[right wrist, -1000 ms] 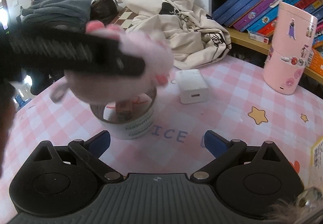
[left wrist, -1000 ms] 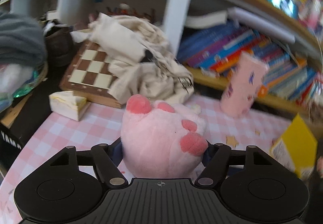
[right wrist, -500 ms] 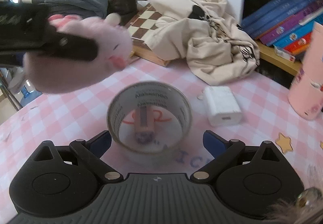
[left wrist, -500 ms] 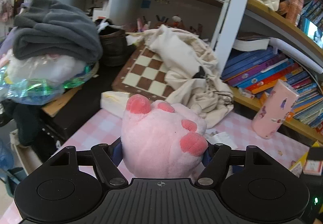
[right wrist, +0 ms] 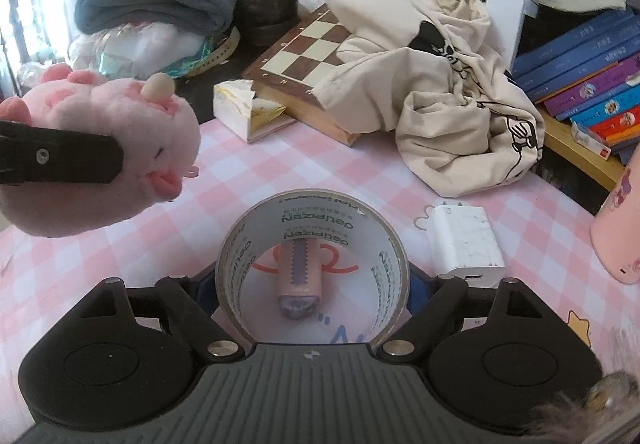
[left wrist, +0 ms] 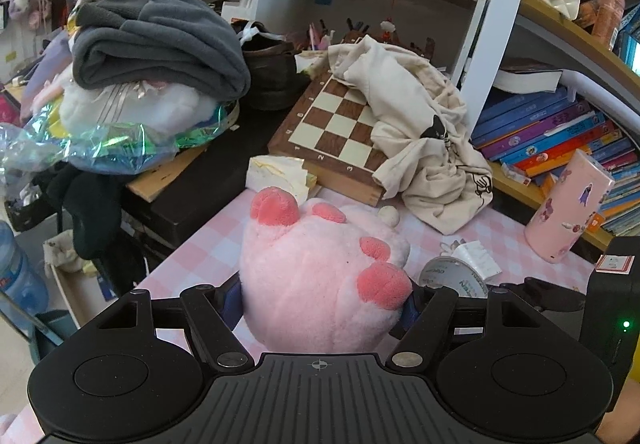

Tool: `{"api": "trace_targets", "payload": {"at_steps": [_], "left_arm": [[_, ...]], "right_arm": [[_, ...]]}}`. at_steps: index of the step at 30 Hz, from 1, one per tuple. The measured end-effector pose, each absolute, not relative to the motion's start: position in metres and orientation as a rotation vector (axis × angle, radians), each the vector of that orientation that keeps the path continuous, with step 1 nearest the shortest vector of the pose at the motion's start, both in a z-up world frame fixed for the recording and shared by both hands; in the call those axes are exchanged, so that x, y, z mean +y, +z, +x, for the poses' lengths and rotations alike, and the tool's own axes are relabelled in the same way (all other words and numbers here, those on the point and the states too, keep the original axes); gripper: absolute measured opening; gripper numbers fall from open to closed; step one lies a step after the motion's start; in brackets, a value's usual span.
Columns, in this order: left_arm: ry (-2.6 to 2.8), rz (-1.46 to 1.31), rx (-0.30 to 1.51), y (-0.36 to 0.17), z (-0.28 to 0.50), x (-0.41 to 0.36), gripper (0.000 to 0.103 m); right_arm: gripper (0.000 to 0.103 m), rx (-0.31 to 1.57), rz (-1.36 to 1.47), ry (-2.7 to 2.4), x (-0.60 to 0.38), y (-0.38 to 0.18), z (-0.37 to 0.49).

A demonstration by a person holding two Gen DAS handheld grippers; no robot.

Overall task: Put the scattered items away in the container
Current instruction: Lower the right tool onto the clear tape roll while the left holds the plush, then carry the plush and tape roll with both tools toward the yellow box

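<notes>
Pink plush (left wrist: 320, 280): we have it clamped between the fingers of our left gripper (left wrist: 322, 302), lifted above the pink checked tablecloth (right wrist: 328, 171); in the right wrist view it hangs at the far left, clear of the cloth.
Left-hand change: a second ago the plush was over the tape roll; now we have carried it off toward the table's left edge, so the left view takes in the grey blanket (left wrist: 160, 43) and the chessboard (left wrist: 332, 123).
Container: we cannot see one in either view, so where the plush will go is a guess; the leftward carry suggests it lies off that side.
Tape roll (right wrist: 312, 268): it sits on the cloth with a small pink cylinder (right wrist: 300, 280) inside its ring.
Right gripper (right wrist: 312, 284): its fingers now flank the roll on both sides, where a second ago they stood wide open and short of it; whether the pads already press the roll we cannot tell.
White charger (right wrist: 464, 244): just right of the roll, untouched.
Pink tumbler (left wrist: 568, 207): far right, near the books.
Meaning: one item is on its way out and, we judge, the roll is next; charger and tumbler remain.
</notes>
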State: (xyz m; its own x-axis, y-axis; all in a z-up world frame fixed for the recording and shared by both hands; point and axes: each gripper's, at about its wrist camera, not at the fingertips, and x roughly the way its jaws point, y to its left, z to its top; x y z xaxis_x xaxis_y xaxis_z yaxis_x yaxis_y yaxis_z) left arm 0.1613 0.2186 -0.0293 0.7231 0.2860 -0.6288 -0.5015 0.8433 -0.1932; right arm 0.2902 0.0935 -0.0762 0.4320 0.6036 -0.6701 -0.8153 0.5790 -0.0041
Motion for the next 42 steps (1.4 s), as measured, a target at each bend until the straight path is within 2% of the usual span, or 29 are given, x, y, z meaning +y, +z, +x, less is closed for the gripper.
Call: {"api": "trace_targets", "payload": {"at_steps": [15,42], "left_arm": [[0.401,-0.378,0.597,-0.016,0.133,0.207,0.071],[0.241,-0.375,0.615,-0.003,0.043,0.160,0.071]], "right_arm": [[0.084,0.665,-0.325,0.855,0.062,-0.042,0.261],[0.084,0.703,-0.251,0.743,-0.028,-0.017,0.137]]}}
